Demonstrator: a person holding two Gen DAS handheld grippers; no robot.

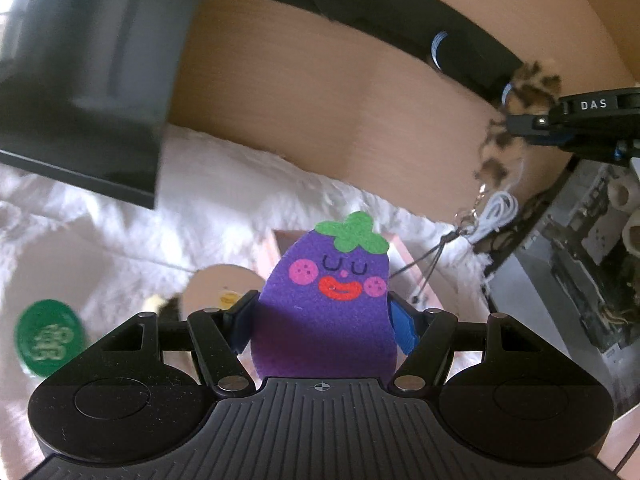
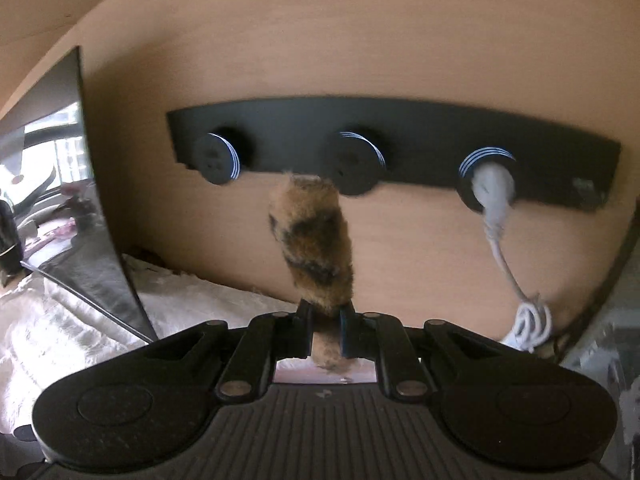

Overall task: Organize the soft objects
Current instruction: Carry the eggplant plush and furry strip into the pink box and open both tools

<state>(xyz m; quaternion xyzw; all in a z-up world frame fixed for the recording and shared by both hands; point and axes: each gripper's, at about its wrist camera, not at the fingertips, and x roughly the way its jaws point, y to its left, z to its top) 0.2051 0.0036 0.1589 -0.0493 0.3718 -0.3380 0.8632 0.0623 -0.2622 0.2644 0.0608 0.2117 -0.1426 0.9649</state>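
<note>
My left gripper (image 1: pixel 322 314) is shut on a purple felt eggplant (image 1: pixel 328 300) with a green top and a smiling face, held upright above the white furry cover (image 1: pixel 224 184). My right gripper (image 2: pixel 325 316) is shut on a brown and black furry tail charm (image 2: pixel 312 236), which stands up just below the middle peg (image 2: pixel 358 164) of a black wall rack (image 2: pixel 400 128). In the left wrist view the right gripper (image 1: pixel 524 124) shows at the right edge with the furry charm (image 1: pixel 516 120) and its dangling key clip (image 1: pixel 472 208).
A white cable (image 2: pixel 496 216) hangs from the right peg (image 2: pixel 486 176); the left peg (image 2: pixel 218 158) is bare. A black monitor (image 1: pixel 80 80) stands at left. A green round disc (image 1: pixel 48 338), a pink box (image 1: pixel 408 268) and a computer case (image 1: pixel 580 264) lie nearby.
</note>
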